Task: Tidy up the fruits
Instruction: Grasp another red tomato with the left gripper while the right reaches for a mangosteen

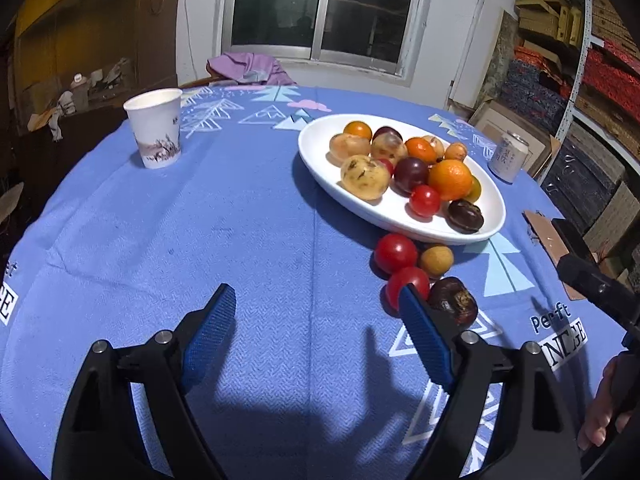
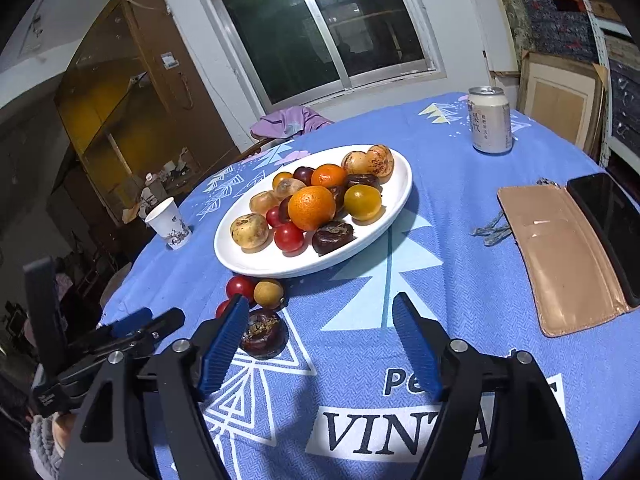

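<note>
1. Both sets of jaws stand spread with nothing between them: the left gripper (image 1: 316, 304) hangs over bare cloth, and the right gripper (image 2: 320, 312) does the same, its left blue pad just in front of a dark brown fruit (image 2: 264, 332).
2. Most fruits lie heaped on the white oval plate (image 2: 400, 188): a large orange (image 2: 311, 207), tomatoes, plums and speckled yellow ones.
3. Four loose fruits sit on the cloth just beside the plate's near rim: two red tomatoes (image 1: 395, 253), a small tan fruit (image 1: 436, 260) and the dark brown one.
4. Blue tablecloth (image 1: 240, 216) with white tree prints covers the round table.
5. Wide bare cloth lies left of the plate, up to a paper cup (image 1: 155, 133) near the far left edge.
6. On the right side stand a drink can (image 2: 490, 120) and a tan wallet case with a phone (image 2: 568, 256), close to the table edge.
7. Beyond the table are a window (image 1: 320, 8), a wooden cabinet (image 2: 132, 92) and shelves of stacked boxes (image 1: 592, 64).
</note>
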Demonstrator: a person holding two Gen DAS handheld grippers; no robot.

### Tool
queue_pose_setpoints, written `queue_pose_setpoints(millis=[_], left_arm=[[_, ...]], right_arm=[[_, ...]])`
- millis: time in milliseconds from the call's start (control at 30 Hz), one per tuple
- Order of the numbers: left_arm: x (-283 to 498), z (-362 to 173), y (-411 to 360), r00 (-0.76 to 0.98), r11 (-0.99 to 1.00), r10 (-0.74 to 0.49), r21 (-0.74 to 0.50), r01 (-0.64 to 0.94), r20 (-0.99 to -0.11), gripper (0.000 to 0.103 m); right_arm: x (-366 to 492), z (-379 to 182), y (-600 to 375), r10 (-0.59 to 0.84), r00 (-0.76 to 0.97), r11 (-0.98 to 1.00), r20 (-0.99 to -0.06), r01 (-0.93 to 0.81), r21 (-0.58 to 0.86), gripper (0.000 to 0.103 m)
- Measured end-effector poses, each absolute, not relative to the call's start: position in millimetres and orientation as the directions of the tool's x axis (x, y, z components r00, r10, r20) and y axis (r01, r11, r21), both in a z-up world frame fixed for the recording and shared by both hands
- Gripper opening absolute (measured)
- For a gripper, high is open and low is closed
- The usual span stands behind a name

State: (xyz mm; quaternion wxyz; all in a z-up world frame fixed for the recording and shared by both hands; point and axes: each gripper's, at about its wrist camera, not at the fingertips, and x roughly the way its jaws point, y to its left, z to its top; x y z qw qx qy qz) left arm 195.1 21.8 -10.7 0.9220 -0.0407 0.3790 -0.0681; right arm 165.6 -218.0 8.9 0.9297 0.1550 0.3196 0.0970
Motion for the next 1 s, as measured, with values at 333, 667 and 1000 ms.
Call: queue_pose_setpoints(millis=[333, 667, 1000], left_arm=[[201.9, -17.5, -1.6, 0.679, 0.984, -0.165, -0.075, 0.160, -0.715, 0.082], [223.4, -21.2, -28.2, 0.669, 0.980, -0.152, -0.023, 0.198, -0.727, 0.082], [209.9, -13.7, 14.0, 0.712, 0.997, -0.034, 0.023, 0.071, -0.701, 0.084]], right_arm=[[166.6, 6.0, -213.1, 0.287, 0.763, 0.935, -0.579, -0.092, 0.341, 0.076], [169.4, 2.8, -210.1, 0.293, 0.750, 0.936, -0.593, -0.097, 0.339, 0.076], [168.6, 1.9, -210.4, 0.298, 0.749, 0.933, -0.592, -0.099, 0.345, 0.076]])
